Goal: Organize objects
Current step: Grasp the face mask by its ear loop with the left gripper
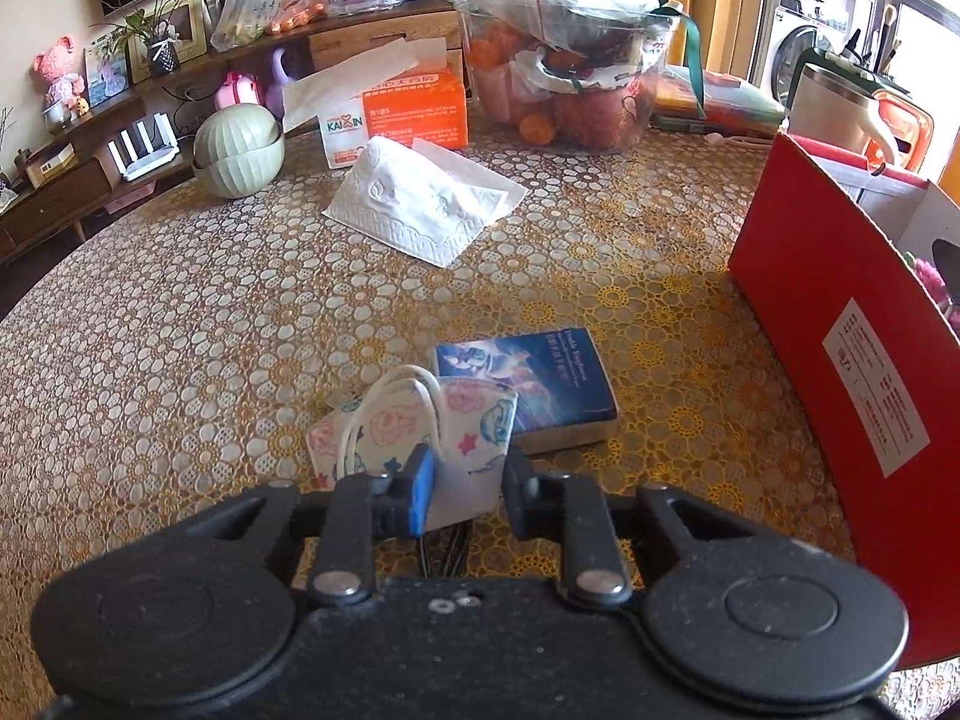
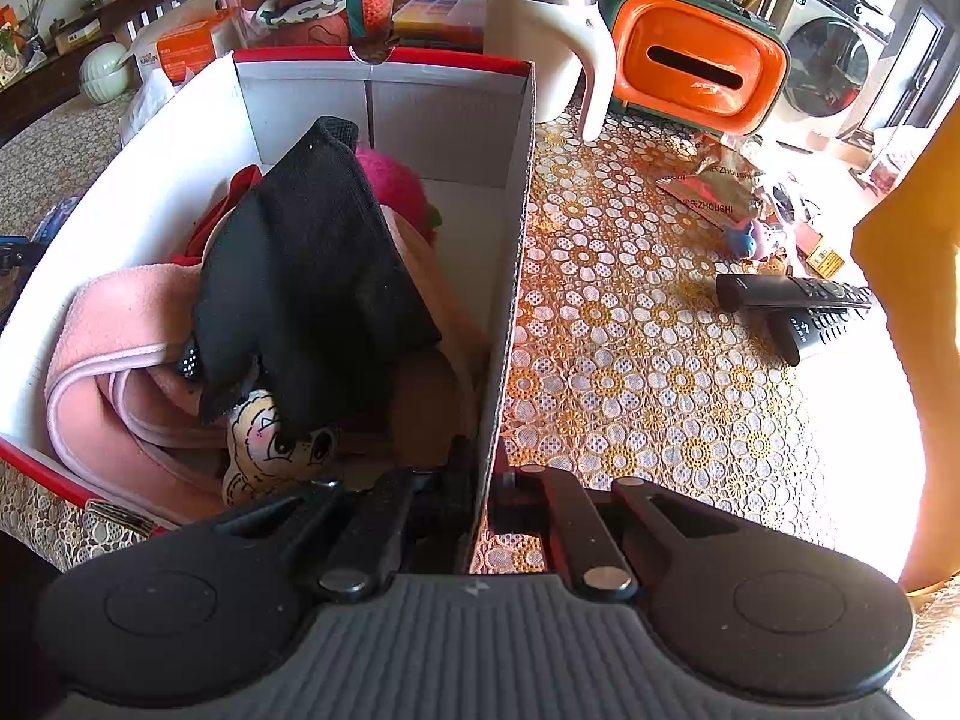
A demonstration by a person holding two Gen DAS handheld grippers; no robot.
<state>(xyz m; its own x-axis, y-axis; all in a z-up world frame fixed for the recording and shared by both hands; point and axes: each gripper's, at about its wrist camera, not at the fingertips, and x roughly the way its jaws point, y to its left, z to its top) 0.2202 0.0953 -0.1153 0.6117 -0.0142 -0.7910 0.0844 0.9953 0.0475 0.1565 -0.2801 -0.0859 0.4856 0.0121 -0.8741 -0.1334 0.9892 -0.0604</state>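
Left claw (image 1: 462,480): jaws drawn in on a printed face mask (image 1: 414,432), pads pressing the mask's near edge; white ear loop arcs over its top. Mask lies on the bench (image 1: 180,312), its far right corner overlapping a dark blue booklet (image 1: 534,384) just behind it. Red box (image 1: 840,312) stands at right, near the booklet but apart from it. Farther off, mid-bench: folded white tissue (image 1: 420,204), then an orange tissue pack (image 1: 408,108), a green lidded bowl (image 1: 240,150) at left, a bag of fruit (image 1: 570,78) at the far side

Right claw (image 2: 483,498): jaws together, clamped on the box's right wall (image 2: 510,276) at its near end, one finger inside, one outside. Box holds a black cloth (image 2: 312,258) on top, pink fabric (image 2: 108,360) under and left, a cartoon-face toy (image 2: 270,444) near, something magenta (image 2: 396,180) far. Right of box on the bench: two black remotes (image 2: 798,312), crumpled wrapper (image 2: 720,180); far side, white mug (image 2: 540,30) and orange case (image 2: 696,60)
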